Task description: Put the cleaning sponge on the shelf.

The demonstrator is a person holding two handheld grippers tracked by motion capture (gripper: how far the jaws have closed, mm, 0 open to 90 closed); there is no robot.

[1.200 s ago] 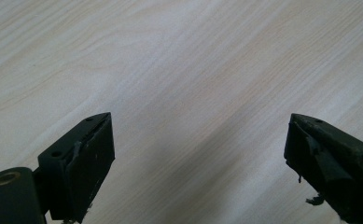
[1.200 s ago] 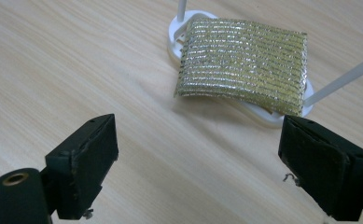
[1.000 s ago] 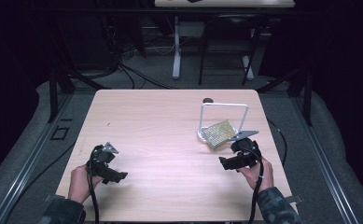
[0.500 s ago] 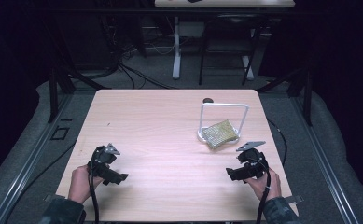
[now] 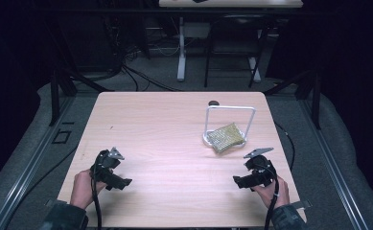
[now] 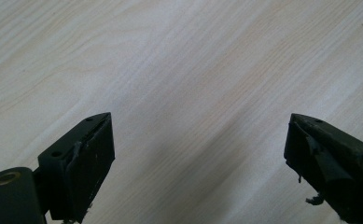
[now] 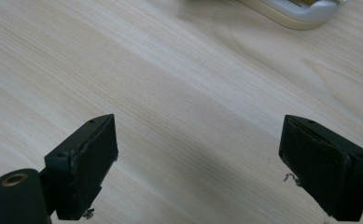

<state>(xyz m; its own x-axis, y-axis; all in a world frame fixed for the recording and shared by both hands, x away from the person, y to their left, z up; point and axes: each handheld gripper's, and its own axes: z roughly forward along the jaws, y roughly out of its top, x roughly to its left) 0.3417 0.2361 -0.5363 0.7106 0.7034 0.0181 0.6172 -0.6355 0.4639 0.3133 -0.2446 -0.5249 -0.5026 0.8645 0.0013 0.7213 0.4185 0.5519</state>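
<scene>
At the near left of the wooden table, the left gripper rests low with its jaws spread wide over bare wood. Further right, a gold mesh pouch lies on the foot of a white wire stand. Nearest it, the right gripper hovers, jaws also spread and empty. A careless reach could snag the frame and tip it.

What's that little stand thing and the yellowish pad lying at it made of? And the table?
The stand looks like bent metal rod with a pale, satin sheen, though painted wire is possible. The pad seems a woven or meshed scouring cloth, yellow-green and speckled; too small to be sure. The table shows light wood grain, likely a smooth laminate.
</scene>
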